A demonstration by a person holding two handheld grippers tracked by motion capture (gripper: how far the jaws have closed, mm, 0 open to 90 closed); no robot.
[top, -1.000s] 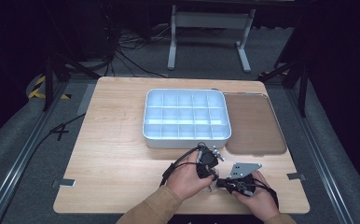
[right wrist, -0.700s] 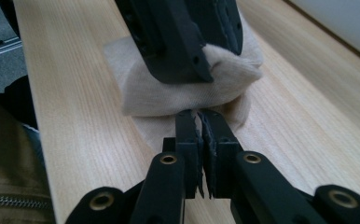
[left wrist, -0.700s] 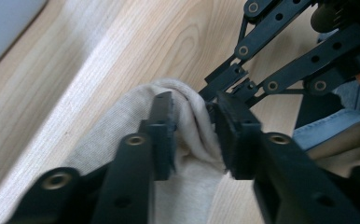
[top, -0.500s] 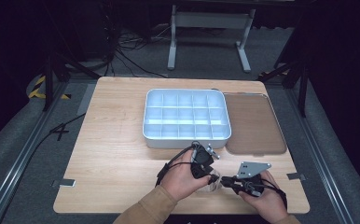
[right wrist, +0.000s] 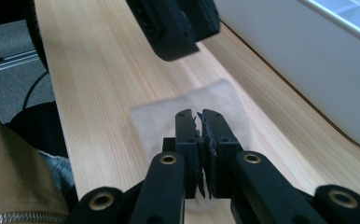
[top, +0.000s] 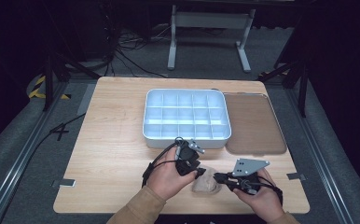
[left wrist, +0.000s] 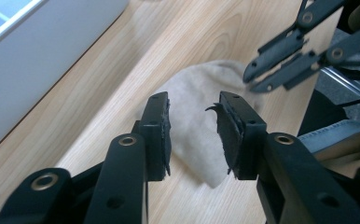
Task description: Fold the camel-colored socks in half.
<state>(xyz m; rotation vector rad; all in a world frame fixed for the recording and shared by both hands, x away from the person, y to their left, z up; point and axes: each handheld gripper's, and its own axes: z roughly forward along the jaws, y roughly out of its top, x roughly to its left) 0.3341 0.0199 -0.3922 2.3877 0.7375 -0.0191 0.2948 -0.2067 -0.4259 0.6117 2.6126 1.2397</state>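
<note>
Small beige cloth pouch (top: 206,183) lies flat on the light wooden tabletop (top: 113,154), near its front edge, just ahead of the white compartmented plastic tray (top: 186,116). Left hand-held gripper (left wrist: 194,128) open, straddling it, likely lining up a grab. Right hand-held gripper (right wrist: 200,140) closed, empty, over the cloth.

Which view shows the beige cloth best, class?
The left gripper view: the cloth lies large and unblocked between the open left claw. The right gripper view shows it partly behind the shut right claw. The high view shows it small, between the hands.
</note>
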